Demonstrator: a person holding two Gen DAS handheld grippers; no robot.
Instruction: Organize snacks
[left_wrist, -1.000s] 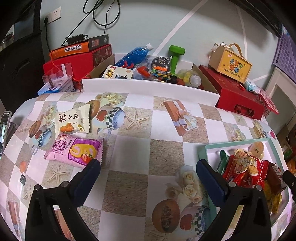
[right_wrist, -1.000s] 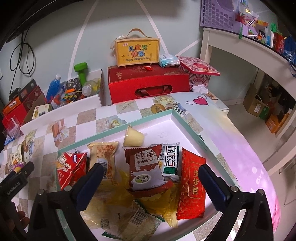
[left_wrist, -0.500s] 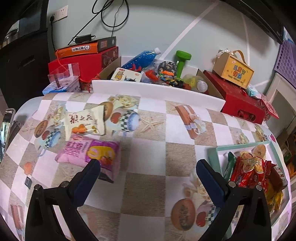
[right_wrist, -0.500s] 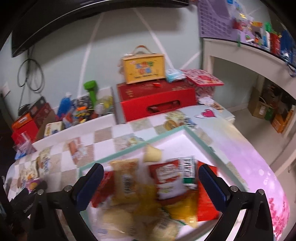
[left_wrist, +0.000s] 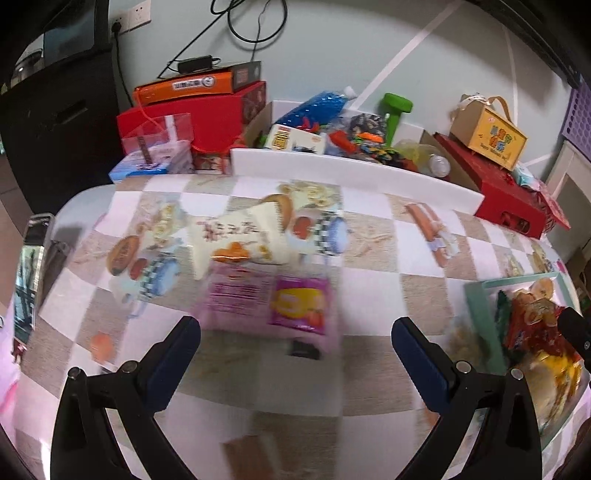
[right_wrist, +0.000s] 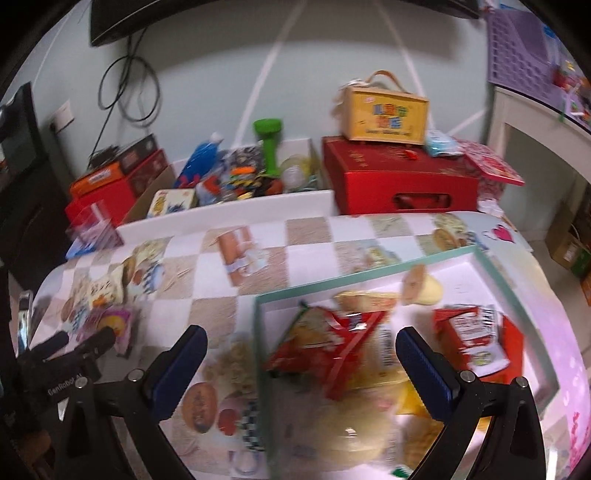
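Left wrist view: my left gripper (left_wrist: 295, 332), fingers spread and empty, has swung until the pink plastic snack packet (left_wrist: 267, 301) lies just ahead between them, ready to grasp.

Right wrist view: my right gripper (right_wrist: 301, 349), also spread and empty, has drifted left over the mint-rimmed white tray (right_wrist: 513, 286) of snacks.

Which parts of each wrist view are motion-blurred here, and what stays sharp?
Left wrist view: pink snack packet and tablecloth smeared, left gripper sharp. Right wrist view: red snack bag in the tray blurred, right gripper crisp.
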